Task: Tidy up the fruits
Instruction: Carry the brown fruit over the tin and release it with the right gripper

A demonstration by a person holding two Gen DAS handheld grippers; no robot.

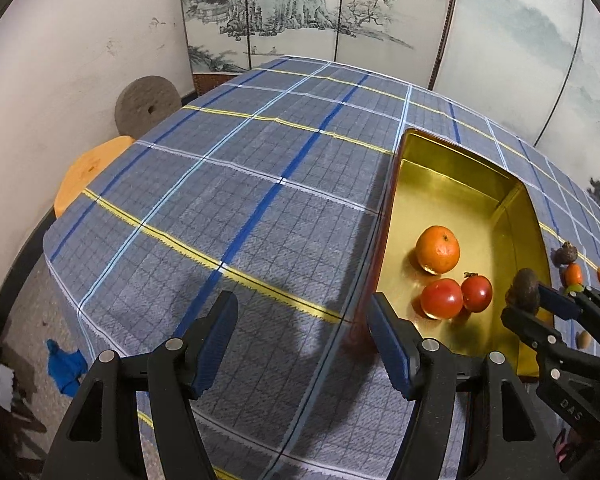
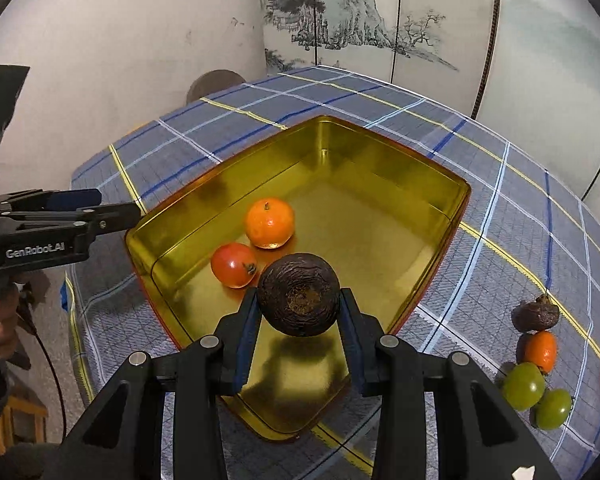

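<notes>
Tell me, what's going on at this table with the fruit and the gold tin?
A person is sorting fruit into a gold tin on a plaid tablecloth. The right hand-held gripper is shut on a dark brown wrinkled fruit, held above the tin's near end. An orange and two red fruits already lie inside. The left hand-held gripper is open, holding nothing, beside the tin. More fruits, green, orange and brown, wait on the cloth.

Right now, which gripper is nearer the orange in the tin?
Right. The right gripper, shut on a dark fruit, hangs over the tin just short of the orange. The left gripper is open over the cloth, outside the tin.
</notes>
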